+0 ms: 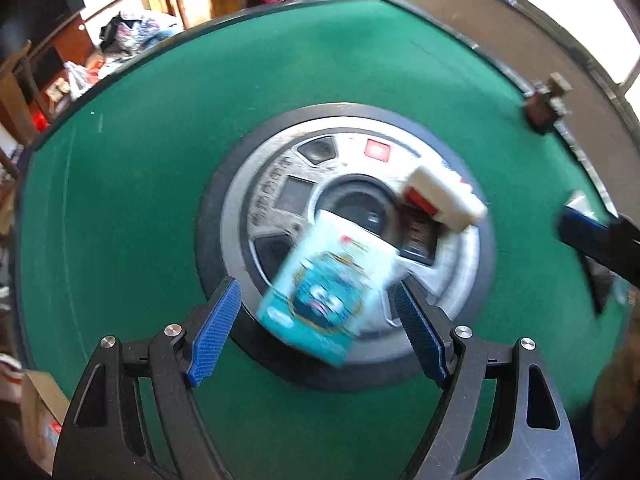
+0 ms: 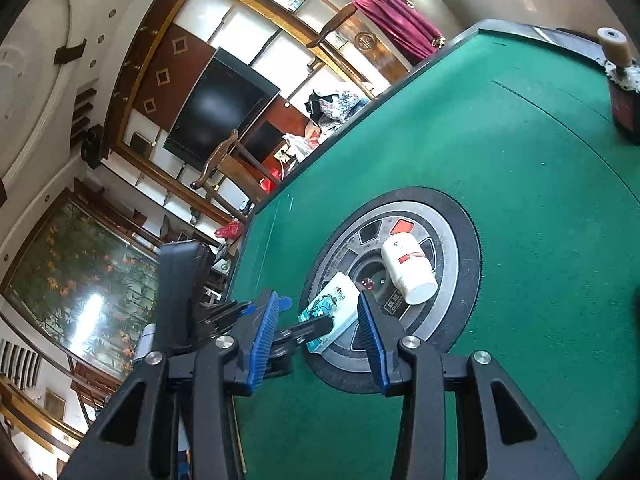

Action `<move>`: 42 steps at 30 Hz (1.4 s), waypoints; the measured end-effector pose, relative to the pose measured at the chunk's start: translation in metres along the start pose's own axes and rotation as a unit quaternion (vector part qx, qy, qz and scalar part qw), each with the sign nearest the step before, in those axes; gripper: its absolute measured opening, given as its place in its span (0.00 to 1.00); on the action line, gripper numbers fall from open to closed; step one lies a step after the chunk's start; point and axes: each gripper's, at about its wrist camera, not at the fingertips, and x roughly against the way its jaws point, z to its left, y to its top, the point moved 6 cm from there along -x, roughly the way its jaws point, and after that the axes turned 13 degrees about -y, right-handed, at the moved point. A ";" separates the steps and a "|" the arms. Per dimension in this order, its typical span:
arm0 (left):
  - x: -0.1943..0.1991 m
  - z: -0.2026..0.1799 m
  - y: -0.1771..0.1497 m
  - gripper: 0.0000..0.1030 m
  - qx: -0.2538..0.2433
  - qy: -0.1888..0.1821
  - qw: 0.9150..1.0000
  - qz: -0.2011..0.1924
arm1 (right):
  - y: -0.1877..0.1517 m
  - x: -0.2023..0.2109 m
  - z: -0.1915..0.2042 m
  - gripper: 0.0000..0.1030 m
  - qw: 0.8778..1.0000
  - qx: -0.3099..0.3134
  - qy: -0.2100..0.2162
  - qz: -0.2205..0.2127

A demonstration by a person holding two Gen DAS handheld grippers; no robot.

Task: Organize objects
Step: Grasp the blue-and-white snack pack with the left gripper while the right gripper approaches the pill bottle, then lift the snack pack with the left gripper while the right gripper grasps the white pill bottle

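A teal tissue pack (image 1: 328,288) with a cartoon face lies on the round silver centre panel (image 1: 280,148) of the green table; it looks blurred. My left gripper (image 1: 320,320) is open, its blue pads on either side of the pack, not touching it. A white bottle (image 1: 444,192) with a red label lies on its side on the panel, beyond the pack. In the right wrist view the pack (image 2: 332,312), the bottle (image 2: 408,272) and the left gripper's fingers (image 2: 316,326) show. My right gripper (image 2: 320,340) is open and empty above the table's near edge.
The green felt table (image 1: 160,160) has a dark raised rim. A small brown stand (image 1: 544,104) sits at the far right edge, also in the right wrist view (image 2: 624,92). Chairs (image 2: 228,164), a TV and clutter stand beyond the table.
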 end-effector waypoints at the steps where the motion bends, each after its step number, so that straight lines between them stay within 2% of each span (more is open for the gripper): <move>1: -0.005 0.002 0.002 0.78 0.002 0.006 1.000 0.007 | 0.001 0.000 0.000 0.40 1.000 0.000 0.000 0.000; 5: -0.017 -0.006 -0.002 0.78 0.002 -0.010 1.000 0.018 | 0.005 0.002 -0.005 0.40 1.000 0.001 -0.009 -0.014; 8: -0.024 -0.014 -0.011 0.75 -0.004 0.028 0.999 0.015 | 0.007 0.005 -0.012 0.40 0.999 0.001 -0.029 -0.029; 9: -0.022 -0.016 -0.013 0.70 0.007 0.029 1.000 0.001 | 0.008 0.005 -0.014 0.40 0.999 0.005 -0.040 -0.032; 10: -0.020 -0.017 -0.016 0.57 0.020 0.030 0.999 -0.008 | 0.009 0.005 -0.016 0.40 0.998 0.008 -0.050 -0.035; 11: -0.018 -0.018 -0.019 0.50 0.041 0.021 0.999 -0.020 | 0.010 0.004 -0.019 0.40 0.997 0.011 -0.059 -0.039; 13: -0.015 -0.022 -0.028 0.49 0.065 0.027 0.997 -0.032 | 0.011 0.000 -0.021 0.40 0.995 0.026 -0.084 -0.039; 17: -0.002 -0.035 -0.067 0.49 0.100 0.038 0.992 -0.060 | 0.011 -0.012 -0.026 0.40 0.989 0.059 -0.128 -0.036; 19: 0.007 -0.040 -0.086 0.49 0.118 0.032 0.989 -0.078 | 0.012 -0.021 -0.026 0.40 0.987 0.077 -0.136 -0.030; 20: 0.013 -0.040 -0.096 0.49 0.126 0.041 0.987 -0.090 | 0.011 -0.026 -0.025 0.40 0.986 0.085 -0.140 -0.029; 22: 0.017 -0.038 -0.105 0.49 0.132 0.064 0.983 -0.111 | 0.009 -0.039 -0.023 0.40 0.983 0.103 -0.148 -0.022; 25: 0.019 -0.028 -0.113 0.49 0.142 0.057 0.980 -0.129 | 0.007 -0.054 -0.014 0.40 0.978 0.137 -0.158 -0.019; 30: 0.018 -0.023 -0.113 0.49 0.131 0.076 0.980 -0.131 | 0.001 -0.079 -0.006 0.40 0.960 0.197 -0.197 -0.020; 32: 0.016 -0.023 -0.113 0.49 0.129 0.079 0.979 -0.134 | -0.003 -0.086 -0.007 0.37 0.954 0.210 -0.211 -0.021; 33: 0.017 -0.023 -0.113 0.49 0.129 0.078 0.979 -0.134 | -0.006 -0.089 -0.007 0.32 0.954 0.215 -0.208 -0.018; 35: 0.017 -0.025 -0.117 0.49 0.131 0.075 0.979 -0.137 | -0.009 -0.086 -0.005 0.32 0.951 0.223 -0.214 -0.018; 39: 0.021 -0.022 -0.119 0.49 0.139 0.078 0.976 -0.145 | -0.020 -0.073 -0.002 0.31 0.958 0.213 -0.192 -0.013; 41: 0.027 -0.019 -0.119 0.49 0.143 0.087 0.973 -0.158 | -0.029 -0.061 0.006 0.28 0.958 0.219 -0.182 -0.020; 42: 0.031 -0.019 -0.118 0.49 0.142 0.095 0.971 -0.165 | -0.033 -0.056 0.012 0.08 0.959 0.223 -0.174 -0.021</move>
